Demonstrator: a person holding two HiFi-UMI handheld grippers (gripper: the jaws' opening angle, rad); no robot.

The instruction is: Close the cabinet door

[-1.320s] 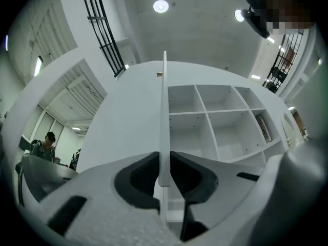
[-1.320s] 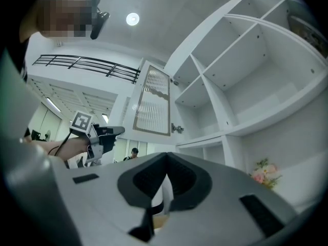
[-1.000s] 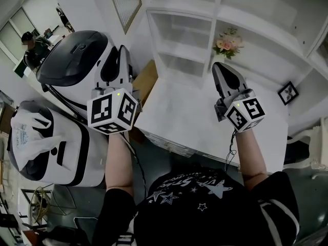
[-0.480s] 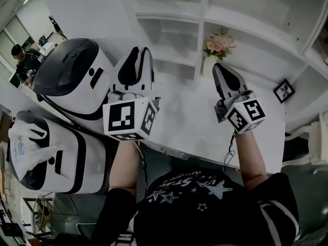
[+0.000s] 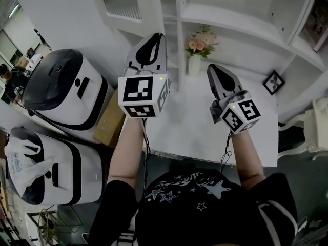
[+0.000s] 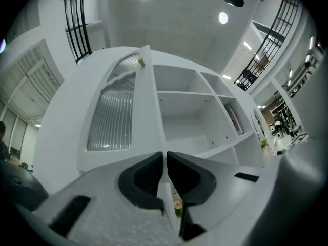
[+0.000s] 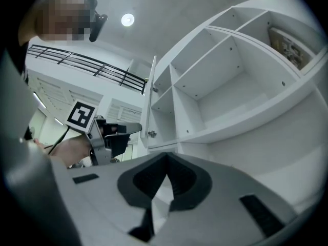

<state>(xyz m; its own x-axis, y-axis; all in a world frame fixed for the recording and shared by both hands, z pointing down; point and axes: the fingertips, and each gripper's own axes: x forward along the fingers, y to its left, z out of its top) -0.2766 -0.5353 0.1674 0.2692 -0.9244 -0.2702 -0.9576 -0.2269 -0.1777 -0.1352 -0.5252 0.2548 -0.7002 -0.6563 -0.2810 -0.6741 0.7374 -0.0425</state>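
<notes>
The cabinet door (image 6: pixel 110 117) is standing partly open at the left end of the white shelving (image 5: pixel 241 29) that is rising behind the tabletop (image 5: pixel 195 132). The left gripper (image 5: pixel 155 40) is reaching up beside its lower free corner, on the outer, ribbed-glass side; whether the tips are actually touching the panel I cannot tell. Its jaws have just been closing and are now lying almost pressed together with nothing between them, so any push is going to go through two narrow tips rather than a grip. That is where I am seeing the main risk. The tips may skate across the smooth face or slip past the free edge, leaving the door ajar. They may also be bearing on the glass instead of the solid frame. Too hard a shove could make the door bang into the carcass and bounce back, rattling the vase of flowers (image 5: pixel 197 53) standing just beside that compartment. The right gripper (image 5: pixel 215 70) is hovering further right with its jaws pressed together and empty, apparently out of the door's swing. The door's long axis is running upright. It is hanging from its left side, and its free edge, carrying a small knob (image 6: pixel 141 62), is pointing out toward the person, so the right gripper view is catching it nearly edge-on.
</notes>
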